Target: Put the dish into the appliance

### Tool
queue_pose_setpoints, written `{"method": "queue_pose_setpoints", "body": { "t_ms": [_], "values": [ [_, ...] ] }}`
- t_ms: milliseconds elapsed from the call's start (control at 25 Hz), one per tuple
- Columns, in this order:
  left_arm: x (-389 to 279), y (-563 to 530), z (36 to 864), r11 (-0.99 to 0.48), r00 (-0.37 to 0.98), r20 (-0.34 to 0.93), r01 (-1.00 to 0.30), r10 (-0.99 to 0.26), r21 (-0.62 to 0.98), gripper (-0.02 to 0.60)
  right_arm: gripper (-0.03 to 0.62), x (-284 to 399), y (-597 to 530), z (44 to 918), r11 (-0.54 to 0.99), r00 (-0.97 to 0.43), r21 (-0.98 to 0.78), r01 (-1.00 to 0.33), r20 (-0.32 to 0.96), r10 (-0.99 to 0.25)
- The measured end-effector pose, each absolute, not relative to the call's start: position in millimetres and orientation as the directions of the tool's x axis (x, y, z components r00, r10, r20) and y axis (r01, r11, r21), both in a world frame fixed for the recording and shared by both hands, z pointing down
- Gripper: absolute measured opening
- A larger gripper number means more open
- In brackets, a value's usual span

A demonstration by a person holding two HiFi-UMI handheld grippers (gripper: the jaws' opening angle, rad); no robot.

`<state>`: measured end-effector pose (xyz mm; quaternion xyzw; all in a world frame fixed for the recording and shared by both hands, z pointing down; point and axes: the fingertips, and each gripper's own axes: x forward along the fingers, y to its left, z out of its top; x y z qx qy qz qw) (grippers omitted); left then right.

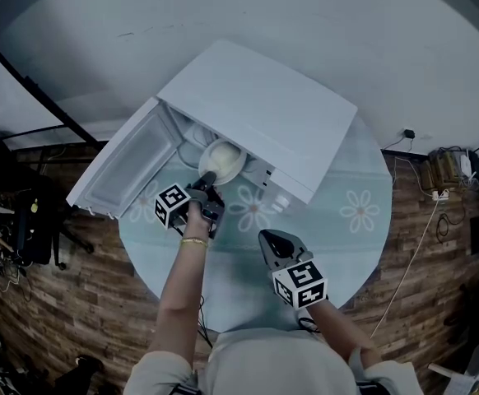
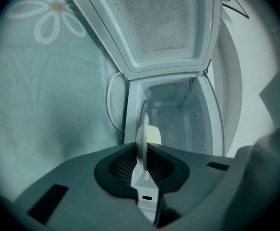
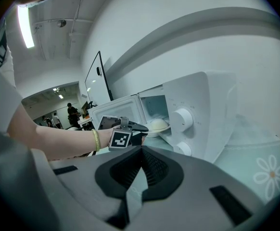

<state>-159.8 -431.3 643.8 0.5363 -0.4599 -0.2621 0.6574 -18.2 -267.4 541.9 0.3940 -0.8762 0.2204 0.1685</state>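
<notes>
A white dish (image 1: pixel 223 161) carrying a pale bun sits at the mouth of the white microwave (image 1: pixel 260 113), whose door (image 1: pixel 128 161) hangs open to the left. My left gripper (image 1: pixel 210 179) is shut on the dish's near rim. In the left gripper view the dish (image 2: pixel 142 134) stands edge-on between the pads of the left gripper (image 2: pixel 143 150), with the bun (image 2: pixel 154 135) on it and the empty cavity (image 2: pixel 173 114) just ahead. My right gripper (image 1: pixel 266 239) hovers over the tablecloth, shut and empty. From the right gripper view (image 3: pixel 143 149) the dish (image 3: pixel 157 125) shows at the opening.
The microwave stands on a round table with a teal flowered cloth (image 1: pixel 360 212). Two knobs (image 3: pixel 182 119) are on its front panel. Cables and a power strip (image 1: pixel 441 189) lie on the wood floor at the right. Dark clutter (image 1: pixel 13 220) stands at the left.
</notes>
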Motion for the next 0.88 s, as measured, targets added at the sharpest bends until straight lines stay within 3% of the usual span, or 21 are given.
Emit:
{"method": "queue_pose_setpoints", "body": {
  "t_ms": [880],
  "values": [
    [-144.2, -477.3, 651.7, 0.316, 0.423, 0.391, -0.237, -0.818, 0.919, 0.049, 0.005, -15.7, -275.1, 548.5, 0.577, -0.633, -0.277, -0.768, 0.469, -0.617]
  ]
}}
